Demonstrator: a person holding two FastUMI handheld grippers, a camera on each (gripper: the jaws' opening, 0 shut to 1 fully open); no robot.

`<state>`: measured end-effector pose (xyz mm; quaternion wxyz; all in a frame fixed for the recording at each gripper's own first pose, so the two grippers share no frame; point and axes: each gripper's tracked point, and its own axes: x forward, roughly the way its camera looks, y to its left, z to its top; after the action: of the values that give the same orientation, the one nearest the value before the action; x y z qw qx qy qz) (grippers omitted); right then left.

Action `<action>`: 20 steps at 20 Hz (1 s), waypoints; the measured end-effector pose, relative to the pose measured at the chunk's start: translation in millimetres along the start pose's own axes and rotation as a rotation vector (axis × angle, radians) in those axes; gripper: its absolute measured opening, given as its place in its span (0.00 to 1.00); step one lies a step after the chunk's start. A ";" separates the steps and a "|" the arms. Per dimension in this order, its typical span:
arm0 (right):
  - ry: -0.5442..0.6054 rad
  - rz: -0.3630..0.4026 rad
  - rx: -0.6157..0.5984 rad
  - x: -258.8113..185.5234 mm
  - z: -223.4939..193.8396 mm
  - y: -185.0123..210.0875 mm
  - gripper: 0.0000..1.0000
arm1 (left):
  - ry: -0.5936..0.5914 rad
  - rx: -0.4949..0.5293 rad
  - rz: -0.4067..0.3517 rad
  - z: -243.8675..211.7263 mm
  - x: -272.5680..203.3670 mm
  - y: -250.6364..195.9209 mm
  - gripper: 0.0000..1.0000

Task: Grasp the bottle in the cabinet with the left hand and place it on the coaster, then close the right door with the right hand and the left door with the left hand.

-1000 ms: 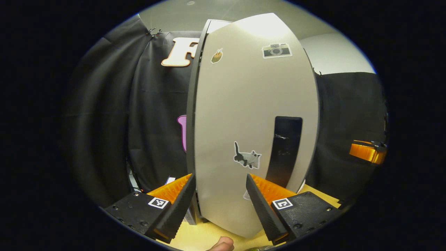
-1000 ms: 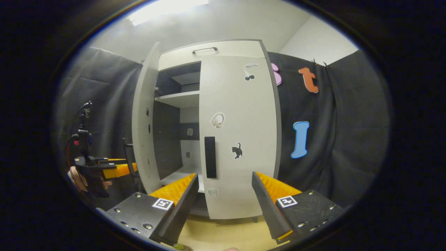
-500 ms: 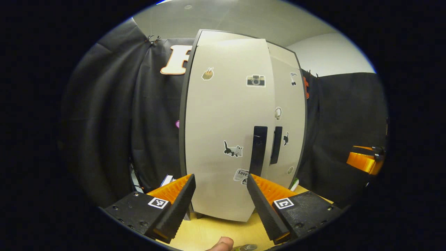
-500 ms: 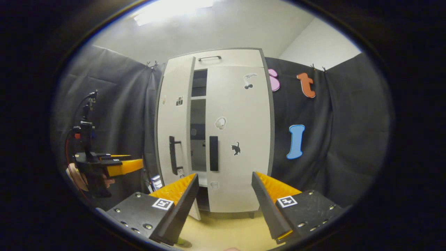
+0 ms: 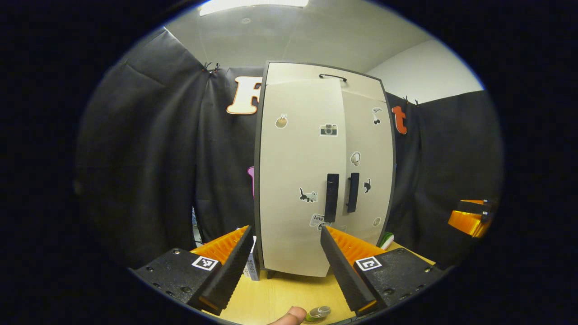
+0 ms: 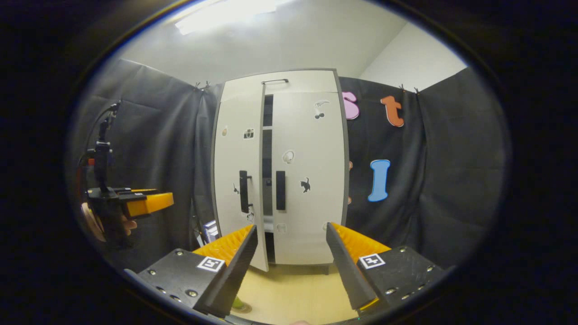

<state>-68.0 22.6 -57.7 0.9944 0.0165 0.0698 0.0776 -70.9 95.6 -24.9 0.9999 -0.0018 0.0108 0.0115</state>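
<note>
Left gripper [image 5: 284,266]: fingers apart, empty, facing the cabinet [image 5: 323,180].
Right gripper [image 6: 291,266]: fingers apart, empty.
Left door [image 6: 237,176]: ahead, narrowly ajar; push flat near its handle [image 6: 244,191].
Right door [image 6: 309,176]: shut.
Bottle [image 5: 319,312]: below the left gripper.
Writing: sticker [image 5: 317,220] too small to read.

Left tongs [image 5: 283,266]: two wedge-shaped fingers with ribbed inner faces, each on a black block base bearing a square black-and-white marker tag and round screw heads.

Right tongs [image 6: 291,266]: same build; ribbed wedge fingers, black bases, one square marker tag per base, several bright screws along the edges.

Left tongs seen from the right gripper view: black handle body, upright black mast on top, thin cable looping from it.

Fingertip [image 5: 289,316]: bare, at the lower edge; no sleeve visible.
</note>
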 end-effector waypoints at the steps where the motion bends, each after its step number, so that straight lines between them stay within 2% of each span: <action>1: 0.005 -0.020 0.003 -7.2 -3.4 -7.7 0.93 | 0.008 0.001 -0.002 -1.5 -6.0 -2.1 0.95; 3: 0.005 -0.059 -0.004 -19.5 -4.3 -21.7 0.92 | 0.011 0.011 0.003 -2.6 -19.5 -4.0 0.95; 12: -0.021 -0.062 0.024 -56.7 -4.6 -42.2 0.93 | 0.017 0.025 -0.040 -20.7 -57.8 -36.6 0.95; 15: -0.022 -0.054 0.025 -58.0 -4.4 -46.9 0.93 | 0.027 0.034 -0.026 -27.9 -61.7 -32.8 0.95; 19: -0.024 -0.060 0.028 -60.7 -8.0 -50.3 0.92 | 0.046 -0.019 -0.030 -31.8 -53.0 -31.5 0.95; 20: -0.026 -0.062 0.024 -59.8 -7.7 -51.8 0.93 | 0.045 -0.023 -0.030 -28.7 -50.0 -31.1 0.92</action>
<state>-119.7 -37.8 -59.5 0.9969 0.0271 0.0580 0.0457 -120.8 63.3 -52.4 0.9993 -0.0135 0.0334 -0.0033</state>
